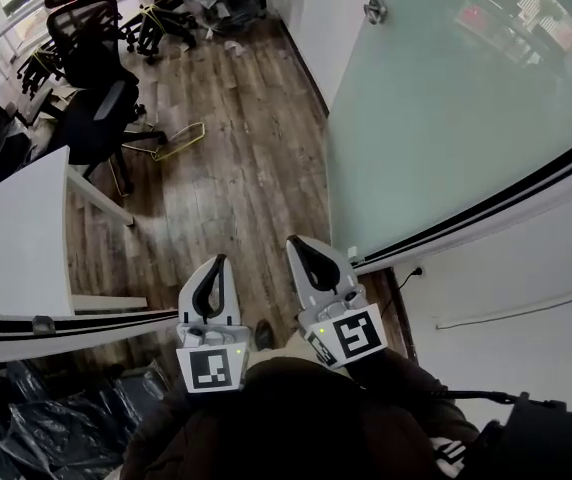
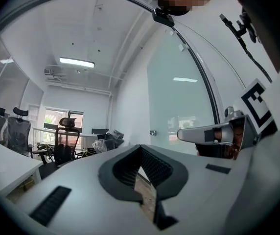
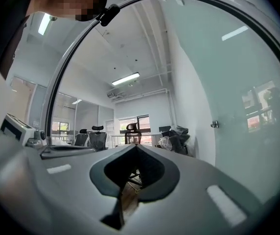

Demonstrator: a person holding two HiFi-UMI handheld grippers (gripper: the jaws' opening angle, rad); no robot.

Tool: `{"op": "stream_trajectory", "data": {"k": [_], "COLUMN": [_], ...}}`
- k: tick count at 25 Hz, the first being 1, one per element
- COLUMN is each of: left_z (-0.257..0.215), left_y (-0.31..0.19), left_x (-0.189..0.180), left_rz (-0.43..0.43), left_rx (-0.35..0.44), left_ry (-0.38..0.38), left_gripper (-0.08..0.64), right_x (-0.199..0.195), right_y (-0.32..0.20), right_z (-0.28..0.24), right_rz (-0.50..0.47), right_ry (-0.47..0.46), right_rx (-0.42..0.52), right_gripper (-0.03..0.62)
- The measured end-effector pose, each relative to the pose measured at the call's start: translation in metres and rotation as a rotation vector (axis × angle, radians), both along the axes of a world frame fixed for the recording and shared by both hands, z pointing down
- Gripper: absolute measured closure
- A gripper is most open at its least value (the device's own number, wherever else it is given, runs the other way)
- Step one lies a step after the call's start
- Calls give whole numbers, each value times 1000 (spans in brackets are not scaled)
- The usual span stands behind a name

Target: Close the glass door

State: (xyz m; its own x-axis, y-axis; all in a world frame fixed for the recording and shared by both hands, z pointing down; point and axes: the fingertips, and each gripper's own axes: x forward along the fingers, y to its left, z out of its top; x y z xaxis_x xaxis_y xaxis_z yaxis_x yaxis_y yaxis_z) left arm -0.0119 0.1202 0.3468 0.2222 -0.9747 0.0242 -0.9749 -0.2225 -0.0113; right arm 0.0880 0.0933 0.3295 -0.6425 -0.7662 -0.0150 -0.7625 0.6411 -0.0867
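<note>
A: Jaw state?
B: On the left gripper the jaws are closed tip to tip, nothing held. Its own view shows only a sliver of wooden floor through the gap behind the tips. The right gripper is the same: jaws together, empty.
A: Position?
B: Head view: side by side around 6 o'clock, both pointing toward 12, the right one higher in frame. They're apart from each other and touching nothing.
A: Door?
B: The glass door fills 1 to 3 o'clock. It's a pale green panel with a dark bottom rail running diagonally toward 4. Its knob sits near 1 o'clock, well apart from both grippers. The right gripper is nearer the panel, no contact.
A: Surroundings?
B: A white worktop at 9 o'clock and black office chairs at 10 to 11, beyond it. Can't tell how far open the door stands.
</note>
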Motion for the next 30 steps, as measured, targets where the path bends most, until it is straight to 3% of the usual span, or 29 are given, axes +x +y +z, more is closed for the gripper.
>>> {"op": "stream_trajectory", "data": {"k": [7,13,18,22,27,30], "left_z": [22,34,16,9,17,24], "left_y": [-113,-247,-361,-429,-514,-564], "left_x": [13,29,49,59,64,80], "left_rz": [60,89,73,108,130,198], "left_rx": [-33,-59,-11,-26,-15,-31], "left_ry": [-20,-45,-16,-41,-19,-29], "left_gripper": [563,563,563,563,563,563], "right_x": [16,36,59,65,68,80], "right_y": [-116,-247,-360,-423,-496,-539], "right_z": [14,27,26,29,42,48], "right_rz": [68,106,123,142,172,213], "right_ry": [-4,-12,-13,-19,-7,0], "right_rx": [8,0,-2,-29,-45,-57], "right_gripper": [591,591,591,591,591,591]}}
